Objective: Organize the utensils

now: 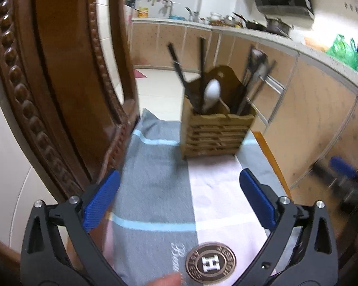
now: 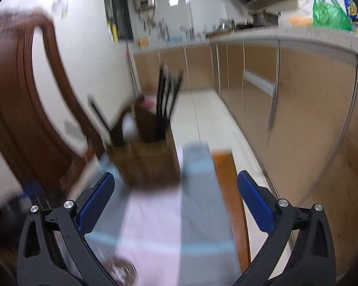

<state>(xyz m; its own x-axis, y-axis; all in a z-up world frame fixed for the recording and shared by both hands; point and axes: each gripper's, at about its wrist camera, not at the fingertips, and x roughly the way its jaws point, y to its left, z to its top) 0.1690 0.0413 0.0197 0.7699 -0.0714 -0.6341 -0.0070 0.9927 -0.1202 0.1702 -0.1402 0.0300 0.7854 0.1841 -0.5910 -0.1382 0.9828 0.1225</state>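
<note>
Left wrist view first: left gripper (image 1: 180,195) at the near edge, blue pads (image 1: 100,200) spread wide, nothing between them. Hovering over a grey and pink towel (image 1: 155,178) with pale blue stripes, laid along a narrow wooden table (image 1: 266,147). Round bronze badge (image 1: 211,263) with an H on the towel near the near edge, a bit of fingertip (image 1: 165,280) poking in just beside it. Further along, toward the far end of the table, a slatted wooden utensil holder (image 1: 217,131) standing upright on the towel. Stuffed with dark chopsticks (image 1: 179,71) leaning out the left side, a white spoon (image 1: 212,90) in the middle, more dark-handled utensils (image 1: 255,74) on the right. Carved brown chair back (image 1: 47,71) right along the left edge of the table. Way behind: kitchen counter (image 1: 250,33) with pots and a green bag (image 1: 343,50).

Right wrist view, pretty blurry: right gripper (image 2: 175,199) also splayed open, nothing pinched. Same towel (image 2: 195,190) underneath, orange-brown table edge (image 2: 229,178) showing on the right. Utensil holder (image 2: 145,162) ahead and a little left, dark sticks (image 2: 167,95) poking up. Cabinets (image 2: 298,95) and the green bag (image 2: 330,14) far off on the right.
</note>
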